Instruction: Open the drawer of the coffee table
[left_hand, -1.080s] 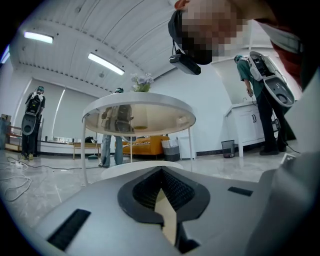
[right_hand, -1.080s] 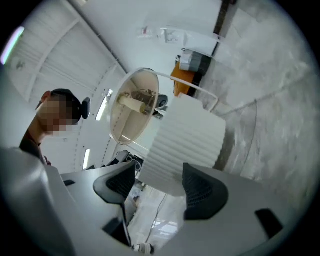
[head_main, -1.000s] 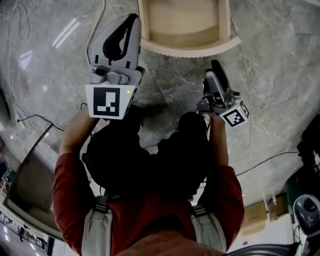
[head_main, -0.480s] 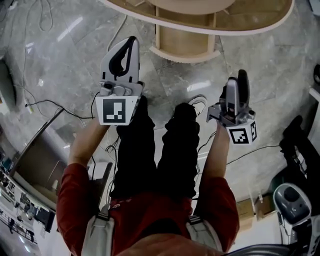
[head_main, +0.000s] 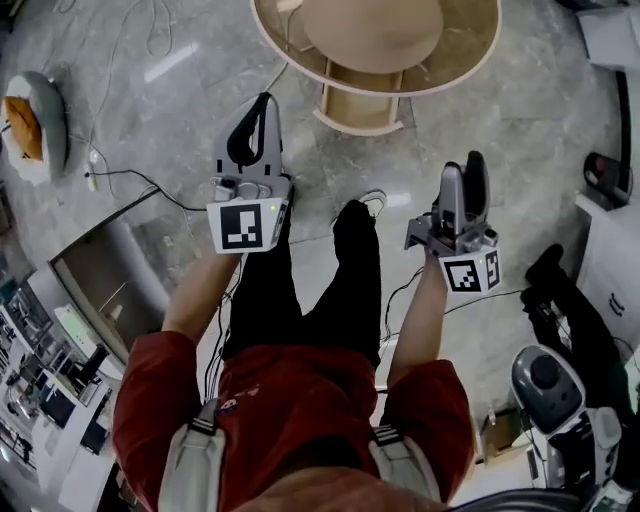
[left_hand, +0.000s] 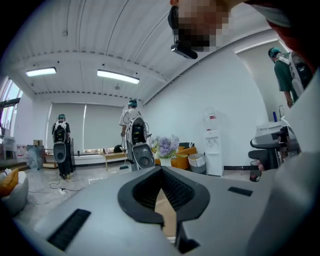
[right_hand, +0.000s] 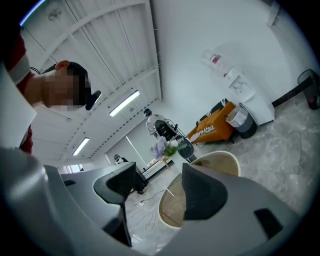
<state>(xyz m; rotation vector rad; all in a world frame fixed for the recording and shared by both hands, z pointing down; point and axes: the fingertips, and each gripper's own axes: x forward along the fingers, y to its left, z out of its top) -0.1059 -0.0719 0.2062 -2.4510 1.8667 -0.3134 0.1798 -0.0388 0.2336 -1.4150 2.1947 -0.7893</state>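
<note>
The round beige coffee table (head_main: 375, 30) stands at the top of the head view, its drawer (head_main: 360, 108) pulled out toward me and showing a bare wooden inside. My left gripper (head_main: 265, 100) hangs just left of the drawer front, above the floor, jaws shut with nothing between them. In its own view the left gripper (left_hand: 161, 172) shows its tips meeting. My right gripper (head_main: 464, 165) hovers farther right and nearer me, open and holding nothing. In the right gripper view the table top (right_hand: 172, 210) shows between the parted jaws of the right gripper (right_hand: 160, 187).
A person's black-trousered legs and one shoe (head_main: 375, 200) stand on the grey marble floor. Cables (head_main: 150, 185) trail at the left near a white cushion-like object (head_main: 35, 120). A robot base (head_main: 545, 380) sits at the lower right. People with machines (left_hand: 135, 140) stand far off.
The view has drawn back from the table, so the whole round top now shows. Both grippers sit farther from the open drawer. The drawer stays pulled out.
</note>
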